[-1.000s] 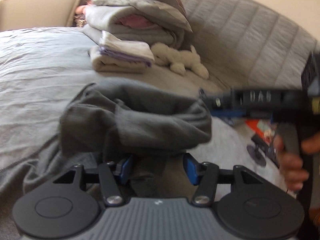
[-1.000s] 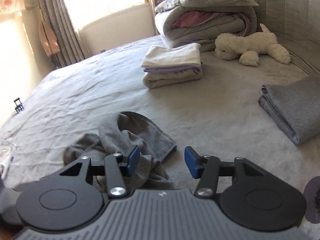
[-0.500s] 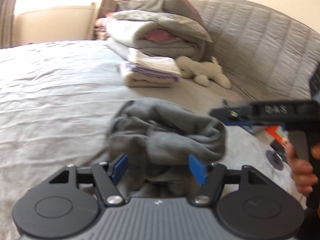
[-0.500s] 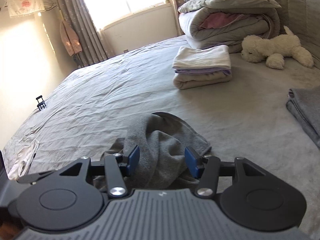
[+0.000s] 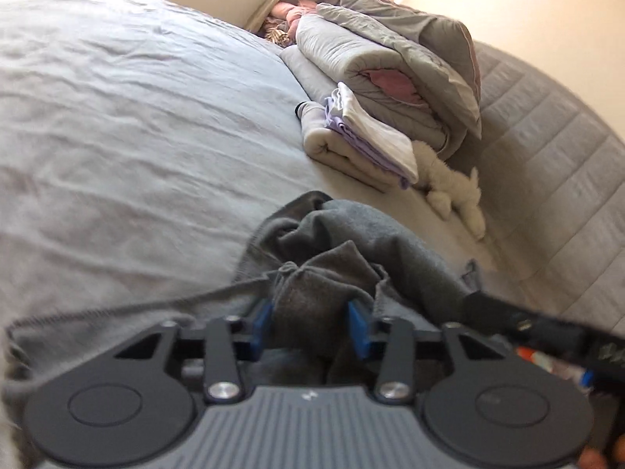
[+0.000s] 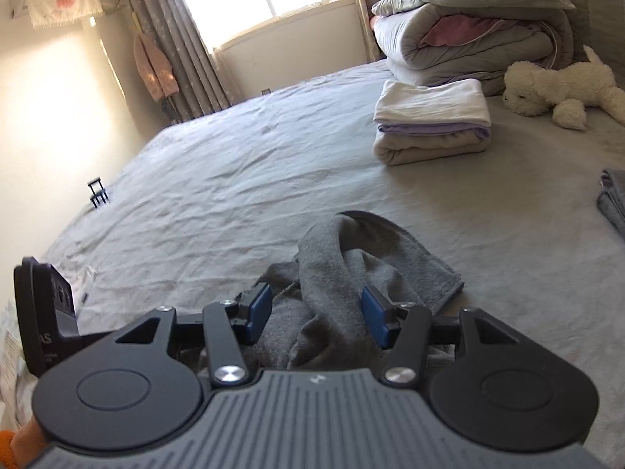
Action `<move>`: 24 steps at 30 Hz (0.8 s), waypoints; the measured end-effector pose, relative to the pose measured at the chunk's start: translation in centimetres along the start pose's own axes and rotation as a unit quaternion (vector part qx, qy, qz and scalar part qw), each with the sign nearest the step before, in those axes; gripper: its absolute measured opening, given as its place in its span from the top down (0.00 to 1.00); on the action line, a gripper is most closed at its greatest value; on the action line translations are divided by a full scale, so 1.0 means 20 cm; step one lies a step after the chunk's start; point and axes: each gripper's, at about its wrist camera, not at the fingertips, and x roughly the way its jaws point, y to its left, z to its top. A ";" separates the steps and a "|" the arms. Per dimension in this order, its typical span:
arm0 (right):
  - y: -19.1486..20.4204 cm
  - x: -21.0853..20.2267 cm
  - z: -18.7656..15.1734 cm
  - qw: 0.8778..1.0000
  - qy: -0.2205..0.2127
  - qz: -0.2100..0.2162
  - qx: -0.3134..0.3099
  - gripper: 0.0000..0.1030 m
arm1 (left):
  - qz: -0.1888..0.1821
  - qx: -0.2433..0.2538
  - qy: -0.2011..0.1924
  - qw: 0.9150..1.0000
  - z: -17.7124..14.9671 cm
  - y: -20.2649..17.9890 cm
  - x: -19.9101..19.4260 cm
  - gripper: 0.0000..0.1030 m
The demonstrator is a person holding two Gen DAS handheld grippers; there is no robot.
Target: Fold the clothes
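Note:
A crumpled dark grey garment lies in a heap on the grey bed sheet. My left gripper is open, its blue pads on either side of a bunched fold of the cloth. My right gripper is open too, with part of the same garment between its pads. The right gripper's black body shows at the right of the left wrist view, and the left one at the left of the right wrist view.
A stack of folded white, lilac and beige cloths lies farther up the bed, with a rolled duvet and pillows behind and a white plush dog beside. A folded grey cloth lies at the right edge. The padded headboard stands behind.
Both grippers have moved forward and down onto the grey heap, so the cloth now sits between their open pads. The left wrist view has tilted.

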 end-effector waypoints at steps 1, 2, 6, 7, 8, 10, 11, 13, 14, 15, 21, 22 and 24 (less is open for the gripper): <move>0.00 0.01 0.00 1.000 0.002 -0.007 -0.005 0.66 | -0.001 -0.005 -0.007 1.000 0.00 0.00 -0.02 0.88; 0.00 0.01 -0.01 1.000 0.002 -0.017 -0.011 0.72 | -0.002 -0.009 -0.017 1.000 0.00 -0.01 -0.03 0.93; -0.02 -0.01 0.00 0.999 -0.013 -0.046 -0.024 0.87 | 0.015 0.013 -0.078 0.997 0.01 -0.10 -0.18 0.94; -0.03 -0.02 0.00 0.998 -0.019 -0.052 -0.026 0.88 | 0.017 0.022 -0.088 0.996 0.01 -0.12 -0.22 0.94; -0.04 -0.03 0.00 0.998 -0.023 -0.056 -0.026 0.88 | 0.018 0.031 -0.095 0.995 0.00 -0.13 -0.26 0.94; -0.06 -0.05 0.01 0.997 -0.026 -0.063 -0.025 0.89 | 0.018 0.045 -0.104 0.993 0.00 -0.16 -0.33 0.95; -0.07 -0.05 0.01 0.997 -0.027 -0.066 -0.025 0.89 | 0.017 0.052 -0.106 0.993 0.00 -0.16 -0.36 0.95; -0.09 -0.06 0.01 0.997 -0.024 -0.070 -0.025 0.90 | 0.016 0.061 -0.103 0.993 -0.01 -0.16 -0.42 0.95; -0.09 -0.06 0.01 0.997 -0.023 -0.072 -0.026 0.90 | 0.015 0.065 -0.100 0.993 -0.02 -0.16 -0.45 0.95; -0.10 -0.07 0.01 0.997 -0.021 -0.074 -0.028 0.90 | 0.013 0.068 -0.094 0.993 -0.04 -0.16 -0.47 0.95; -0.17 -0.05 -0.05 0.996 0.015 -0.083 -0.034 0.91 | -0.004 0.079 -0.004 0.997 -0.22 -0.11 -0.50 0.95; -0.18 -0.03 -0.07 0.995 0.027 -0.085 -0.035 0.91 | -0.003 0.080 0.014 0.997 -0.25 -0.10 -0.49 0.95; -0.20 0.00 -0.11 0.994 0.050 -0.088 -0.036 0.91 | 0.002 0.083 0.039 0.996 -0.33 -0.07 -0.46 0.95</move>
